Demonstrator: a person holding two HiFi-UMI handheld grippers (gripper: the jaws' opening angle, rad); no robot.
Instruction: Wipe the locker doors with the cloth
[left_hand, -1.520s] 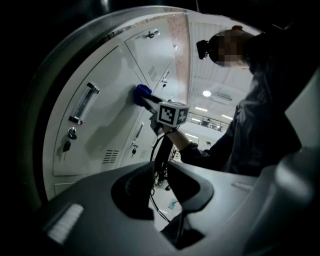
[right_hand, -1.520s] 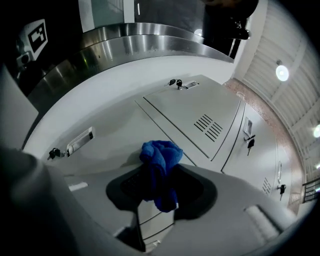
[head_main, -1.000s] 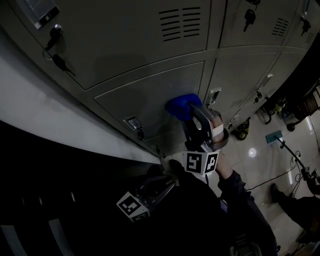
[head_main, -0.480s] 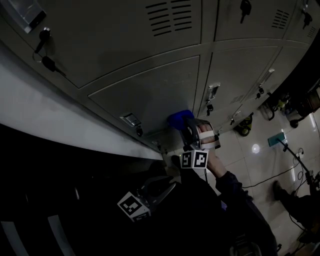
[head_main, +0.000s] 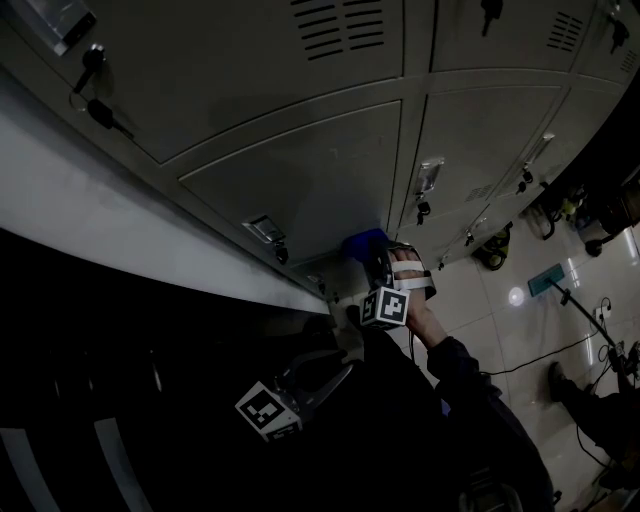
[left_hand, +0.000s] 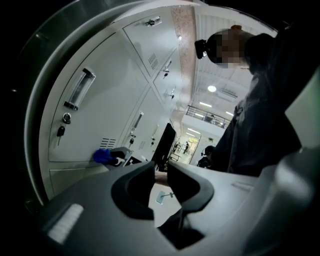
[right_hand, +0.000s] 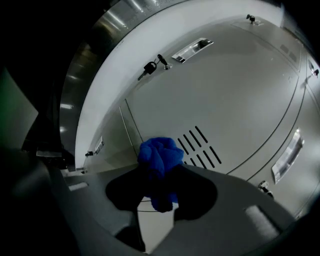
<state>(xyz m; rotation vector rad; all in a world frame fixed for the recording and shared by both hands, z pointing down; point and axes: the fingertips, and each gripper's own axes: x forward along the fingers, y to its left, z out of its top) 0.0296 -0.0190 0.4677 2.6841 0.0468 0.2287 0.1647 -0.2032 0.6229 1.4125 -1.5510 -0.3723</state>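
A bunched blue cloth presses against a grey locker door near its lower right corner. My right gripper is shut on it, with a hand behind the marker cube. The right gripper view shows the cloth wedged between the jaws of the right gripper, beside the door's vent slots. My left gripper hangs low against dark clothing, away from the lockers. In its own view the left gripper holds nothing, with only a thin slit between the jaws; the cloth shows far off.
Keys hang from the locks and recessed handles sit on the doors. More locker doors run to the right. A shiny tiled floor carries cables, a small machine and another person's legs.
My right gripper has slid the cloth down the locker door, from its middle towards the lower corner. The left gripper has stayed where it was.
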